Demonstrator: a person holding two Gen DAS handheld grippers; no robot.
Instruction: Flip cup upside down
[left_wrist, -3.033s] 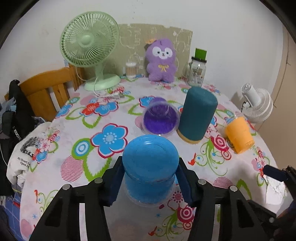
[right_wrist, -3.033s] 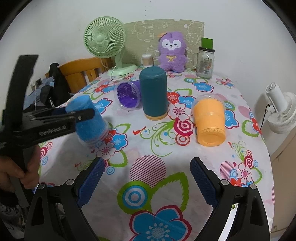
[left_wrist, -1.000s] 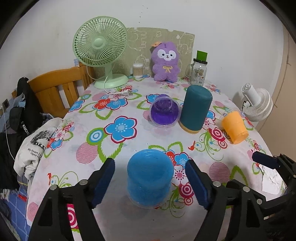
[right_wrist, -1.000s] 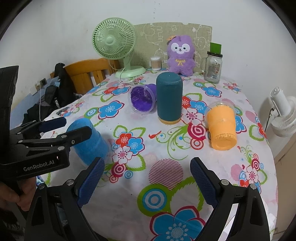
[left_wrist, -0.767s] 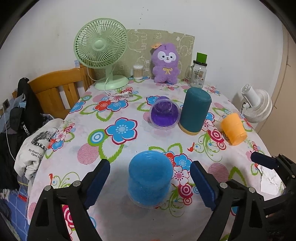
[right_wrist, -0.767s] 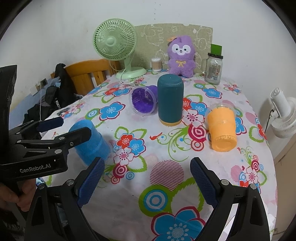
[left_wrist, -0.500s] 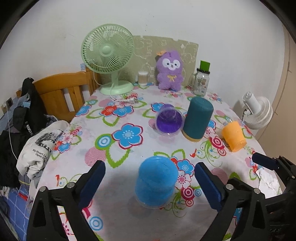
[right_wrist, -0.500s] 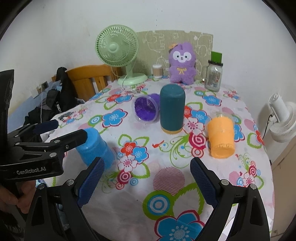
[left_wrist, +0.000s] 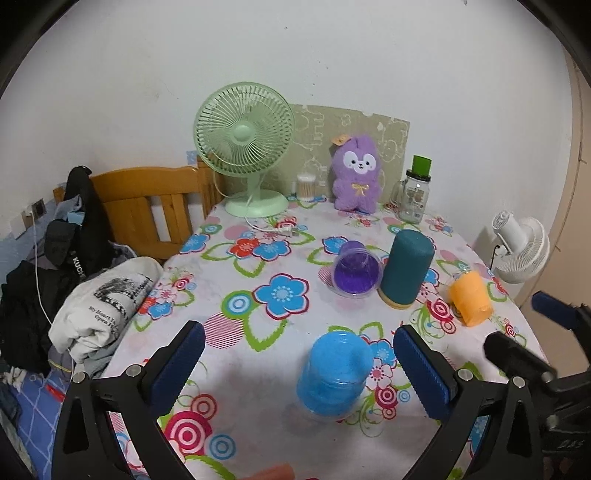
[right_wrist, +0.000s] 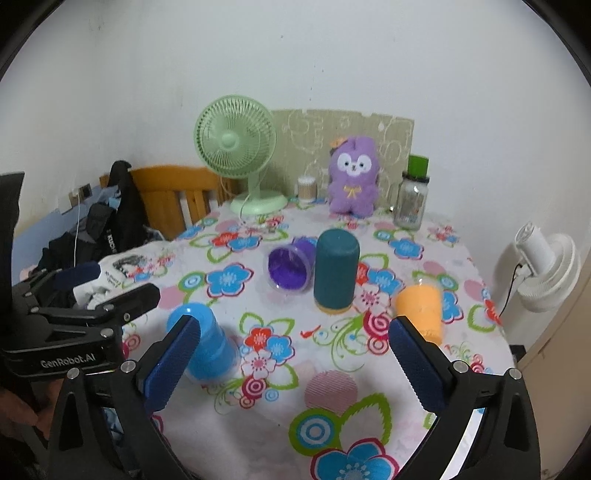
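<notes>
A blue cup (left_wrist: 334, 374) stands upside down on the flowered tablecloth (left_wrist: 280, 325); it also shows in the right wrist view (right_wrist: 207, 341). My left gripper (left_wrist: 295, 363) is open and empty, drawn back from the cup, which stands free between its pads. My right gripper (right_wrist: 290, 356) is open and empty over the table's near side. A purple cup (left_wrist: 356, 271) lies on its side. A teal cup (left_wrist: 404, 271) and an orange cup (left_wrist: 471, 297) stand upside down.
A green fan (left_wrist: 245, 147), a purple plush toy (left_wrist: 356, 177), a glass jar (left_wrist: 415, 192) and a cotton swab box (left_wrist: 304, 186) stand at the back. A wooden chair (left_wrist: 147, 206) with clothes is at left. A white fan (left_wrist: 521, 247) stands right of the table.
My left gripper let go of the blue cup, opened wide and pulled back and up. The cup stays upside down on the cloth. My right gripper also drew back a little.
</notes>
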